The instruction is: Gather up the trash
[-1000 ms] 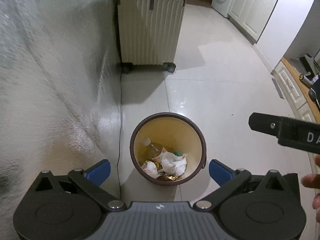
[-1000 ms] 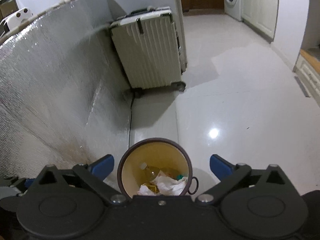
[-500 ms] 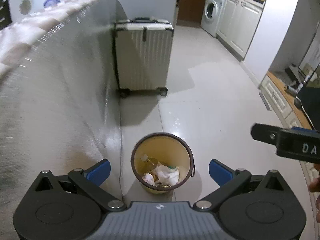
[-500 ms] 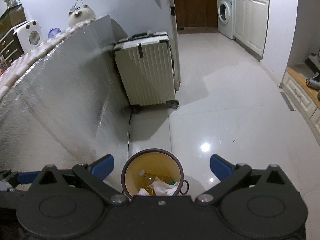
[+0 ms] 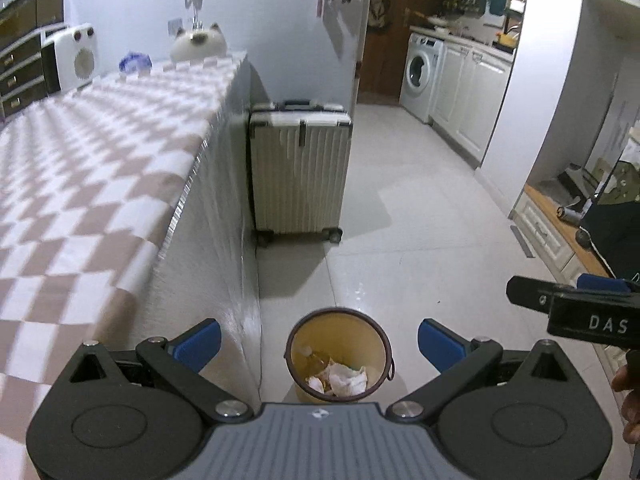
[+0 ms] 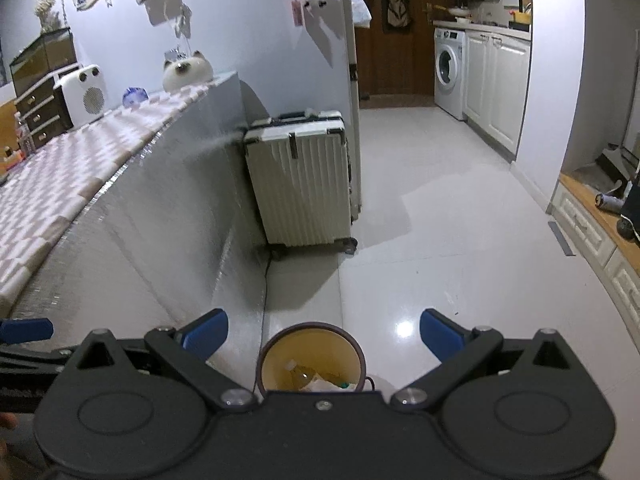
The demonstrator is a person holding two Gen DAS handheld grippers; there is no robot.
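Left wrist view: yellow bin (image 5: 339, 344) stands upright at 6 o'clock, mouth upward, holding crumpled paper (image 5: 347, 376) and a bottle. Left gripper (image 5: 319, 338) and right gripper (image 6: 323, 330) both gape empty.

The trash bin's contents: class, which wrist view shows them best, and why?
The left wrist view. The trash bin shows its whole rim, with crumpled paper and a bottle inside. In the right wrist view the tool body hides the bin's near part and most of the contents.
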